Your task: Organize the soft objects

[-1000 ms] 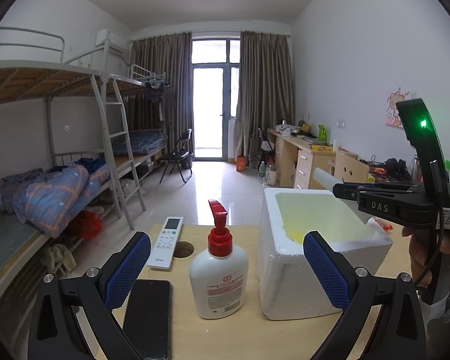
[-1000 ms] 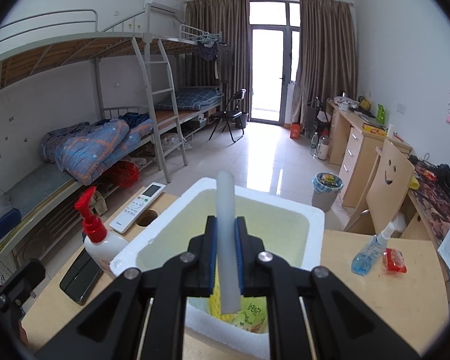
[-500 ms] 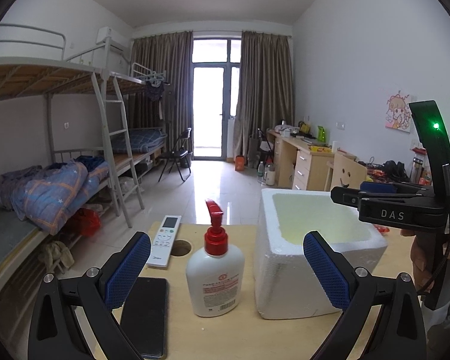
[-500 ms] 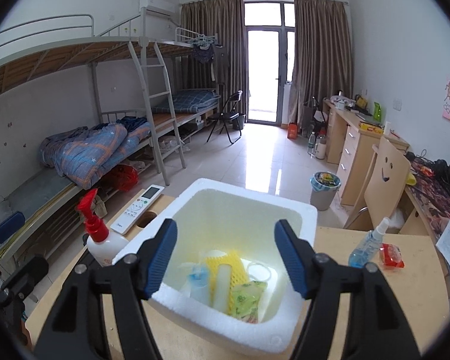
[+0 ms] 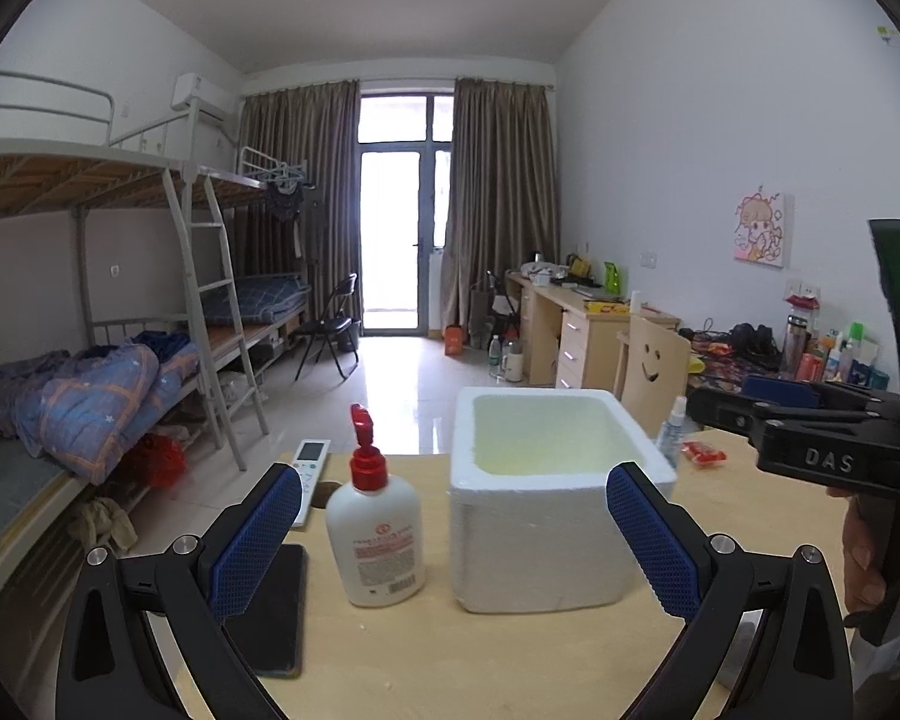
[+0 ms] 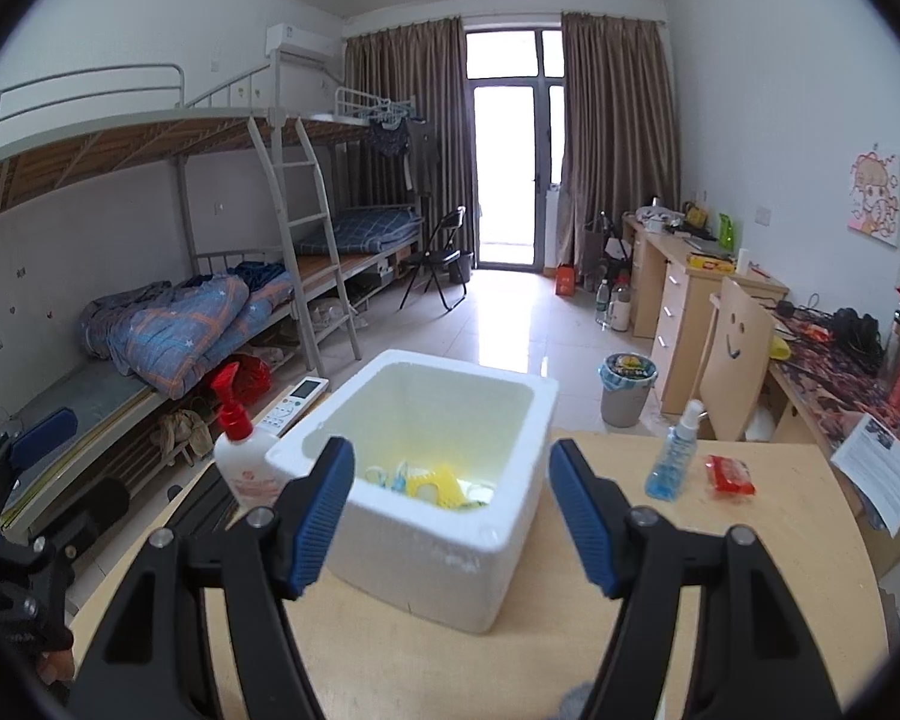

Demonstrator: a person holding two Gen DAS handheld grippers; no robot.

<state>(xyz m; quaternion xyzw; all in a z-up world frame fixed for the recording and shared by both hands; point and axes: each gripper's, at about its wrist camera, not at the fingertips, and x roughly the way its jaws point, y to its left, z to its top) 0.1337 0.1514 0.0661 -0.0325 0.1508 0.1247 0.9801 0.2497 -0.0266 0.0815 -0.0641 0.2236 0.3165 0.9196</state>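
Hovering right gripper [image 6: 450, 519]: jaws stand wide with nothing between the blue pads; the white foam box [image 6: 426, 546] sits straight ahead, its near wall showing in the gap between the jaws.
Soft objects [image 6: 432, 483]: yellow and pale pieces lie at the bottom of the foam box, beyond and slightly below the right jaws' tips; what each piece is cannot be told.
Left gripper [image 5: 453, 534]: jaws spread wide and empty, held above the wooden worktop [image 5: 438, 660].
Lotion bottle [image 5: 375, 531]: white with a red pump, upright on the worktop between the left jaws, nearer the left-hand pad.
Foam box, from the left: stands ahead of the left jaws toward the right-hand pad, just beside the lotion bottle; its contents are hidden from this side.
Phone [image 5: 273, 612]: dark, flat on the worktop, partly under the left-hand pad of the left gripper.
Remote control [image 5: 309, 468]: white, beyond the left-hand pad, near the worktop's far edge.
Blue spray bottle [image 6: 672, 456]: upright to the right of the right jaws, with a red packet [image 6: 731, 474] just beside it.
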